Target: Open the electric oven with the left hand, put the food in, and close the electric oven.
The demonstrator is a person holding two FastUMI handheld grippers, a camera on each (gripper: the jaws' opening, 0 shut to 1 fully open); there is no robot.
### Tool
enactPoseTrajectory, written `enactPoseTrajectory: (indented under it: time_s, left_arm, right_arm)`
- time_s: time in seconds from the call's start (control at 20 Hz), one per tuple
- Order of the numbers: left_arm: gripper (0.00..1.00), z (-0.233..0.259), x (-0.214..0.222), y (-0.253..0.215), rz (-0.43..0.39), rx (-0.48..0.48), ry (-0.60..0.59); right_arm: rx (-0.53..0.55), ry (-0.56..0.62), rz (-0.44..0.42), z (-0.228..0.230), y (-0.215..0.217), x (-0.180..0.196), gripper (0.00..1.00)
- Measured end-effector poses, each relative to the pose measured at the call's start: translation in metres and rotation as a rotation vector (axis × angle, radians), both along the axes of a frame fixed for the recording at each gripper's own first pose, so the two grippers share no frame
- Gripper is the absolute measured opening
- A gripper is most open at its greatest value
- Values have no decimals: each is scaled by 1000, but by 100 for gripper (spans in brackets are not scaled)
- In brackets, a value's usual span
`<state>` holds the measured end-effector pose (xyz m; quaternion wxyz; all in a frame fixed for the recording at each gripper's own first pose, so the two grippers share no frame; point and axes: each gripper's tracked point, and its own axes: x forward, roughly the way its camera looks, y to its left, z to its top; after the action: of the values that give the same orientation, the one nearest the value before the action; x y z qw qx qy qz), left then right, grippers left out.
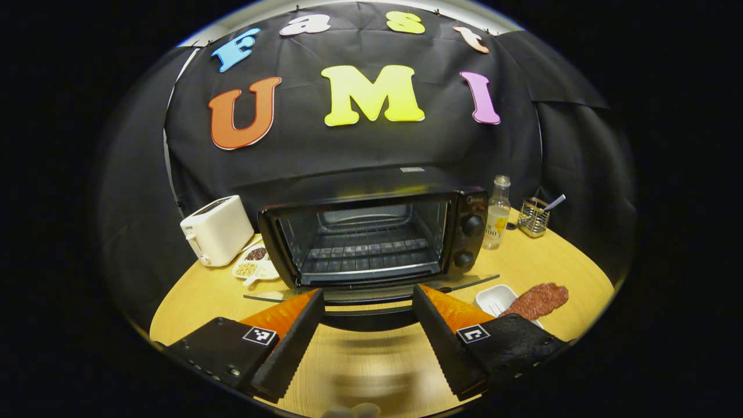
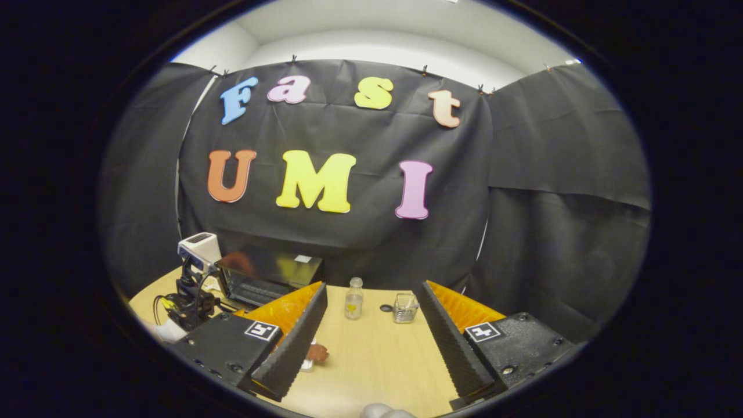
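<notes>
The black electric oven (image 1: 371, 232) stands at mid-table with its glass door (image 1: 371, 293) folded down flat, so the wire rack inside shows. My left gripper (image 1: 368, 293) is open just in front of it, and the door's dark handle (image 1: 368, 319) lies between the fingers without being pressed. A reddish slab of meat (image 1: 537, 299) rests on a white tray (image 1: 496, 297) to the oven's right. My right gripper (image 2: 374, 285) hangs open and holds nothing above the table's right part; a bit of the meat (image 2: 318, 352) peeks out beside its left finger. The oven (image 2: 270, 276) sits to its left.
A white toaster (image 1: 216, 229) and a small dish of grains (image 1: 254, 262) stand left of the oven. To its right are a clear bottle (image 1: 498, 213) and a wire holder (image 1: 533, 217). The round wooden table (image 1: 377, 360) curves away close behind my grippers.
</notes>
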<state>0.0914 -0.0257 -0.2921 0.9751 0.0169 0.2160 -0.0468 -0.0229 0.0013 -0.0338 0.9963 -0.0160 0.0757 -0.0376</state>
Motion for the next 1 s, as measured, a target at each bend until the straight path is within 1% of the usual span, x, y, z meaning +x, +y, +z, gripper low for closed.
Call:
enactPoseTrajectory:
  time_s: [0.25, 0.6, 0.65, 0.7, 0.8, 0.95, 1.0]
  left_arm:
    - [96, -41, -27, -3, -13, 3, 76]
    - [97, -91, -43, -7, -11, 10, 199]
    - [89, -93, -43, -8, -9, 1, 203]
    - [97, -92, -43, -10, -11, 1, 197]
    - [95, -94, -43, -8, -11, 20, 196]
    - [95, -84, -41, -2, 13, 29, 158]
    - [97, -81, -43, 3, 23, 37, 151]
  right_arm:
    - [-1, 42, 5, -19, 4, -5, 100]
    - [3, 122, 14, -56, 2, 0, 100]
    - [9, 135, 19, -60, 3, 3, 100]
    - [13, 145, 24, -66, 3, 6, 100]
    - [23, 176, 41, -79, 5, 13, 100]
    - [42, 220, 78, -100, 9, 28, 100]
    - [50, 238, 96, -107, 11, 34, 100]
